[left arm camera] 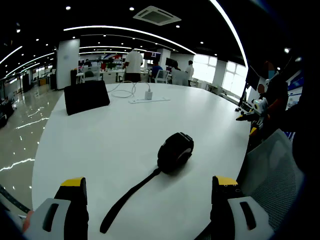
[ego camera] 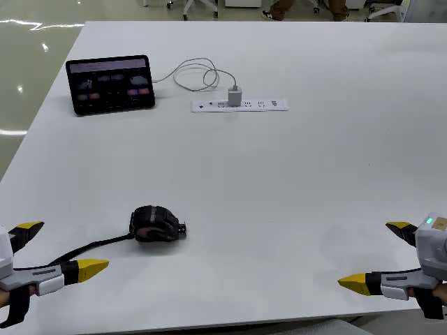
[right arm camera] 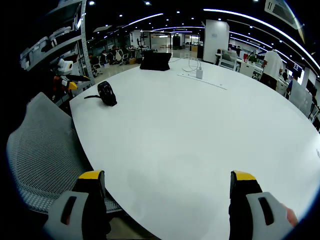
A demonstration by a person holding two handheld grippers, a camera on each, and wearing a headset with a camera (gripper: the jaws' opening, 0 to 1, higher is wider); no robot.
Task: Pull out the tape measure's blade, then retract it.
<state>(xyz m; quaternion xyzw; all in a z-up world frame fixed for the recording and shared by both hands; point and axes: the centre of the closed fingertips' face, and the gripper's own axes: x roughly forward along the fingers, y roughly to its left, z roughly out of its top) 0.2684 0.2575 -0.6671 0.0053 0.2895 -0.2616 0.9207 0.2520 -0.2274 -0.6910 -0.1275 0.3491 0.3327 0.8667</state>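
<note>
Tape measure (ego camera: 158,224): a black case lying on the desk (ego camera: 279,174), close to your near edge and toward its left end, apart from both grippers.
Strap (ego camera: 98,244): black, running flat from the case toward the near-left corner. Its free end reaches in between your left jaws, and I cannot tell whether it touches one.
Left gripper (ego camera: 61,246): at the near-left corner, with your jaws spread wide and clamped on nothing. In the left gripper view the case sits ahead of both yellow tips.
Right gripper (ego camera: 376,254): at the right end of the near edge, well apart from the tape measure, with your jaws spread wide and gripping nothing.
Tablet (ego camera: 110,84): propped up near the far-left corner, screen lit.
Power strip (ego camera: 239,105): white, lying flat toward the far edge.
Charger (ego camera: 235,95): white, plugged into the strip.
Cable (ego camera: 192,73): loops from the charger to the tablet.
Mesh chair (right arm camera: 40,145): grey, at the near edge in the right gripper view.
</note>
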